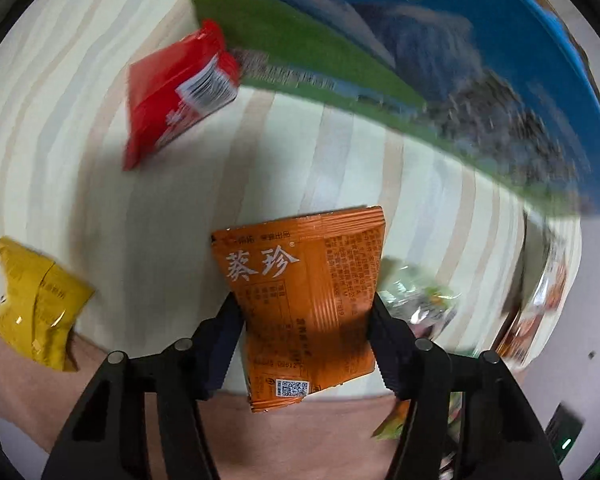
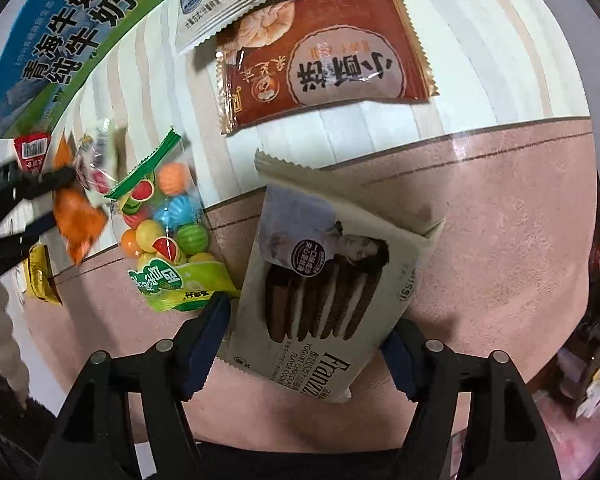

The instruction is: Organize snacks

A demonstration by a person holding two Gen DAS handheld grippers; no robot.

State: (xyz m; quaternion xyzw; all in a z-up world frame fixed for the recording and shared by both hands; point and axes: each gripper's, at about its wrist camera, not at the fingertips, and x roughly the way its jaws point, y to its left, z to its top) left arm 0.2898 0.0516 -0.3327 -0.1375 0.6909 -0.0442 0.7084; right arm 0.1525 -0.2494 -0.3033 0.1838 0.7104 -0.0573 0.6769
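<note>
Glossy printed cardboard, the milk carton (image 1: 440,40) looms over striped cloth (image 1: 80,80). Smaller, a flat matte cookie pack (image 2: 320,280) sits pinched in the right gripper (image 2: 304,328); a crinkly orange foil sachet (image 1: 304,300) is clamped upright by the left gripper (image 1: 304,320) above the cloth.

Striped cream cloth (image 2: 480,40) over pink tabletop (image 2: 500,208); grey-white floor (image 1: 556,376) beyond table edge.

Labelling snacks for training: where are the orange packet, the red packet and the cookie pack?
orange packet (image 1: 300,300): left wrist view, middle of its face.
red packet (image 1: 168,96): left wrist view, its red front.
cookie pack (image 2: 324,280): right wrist view, on the cookie picture.
</note>
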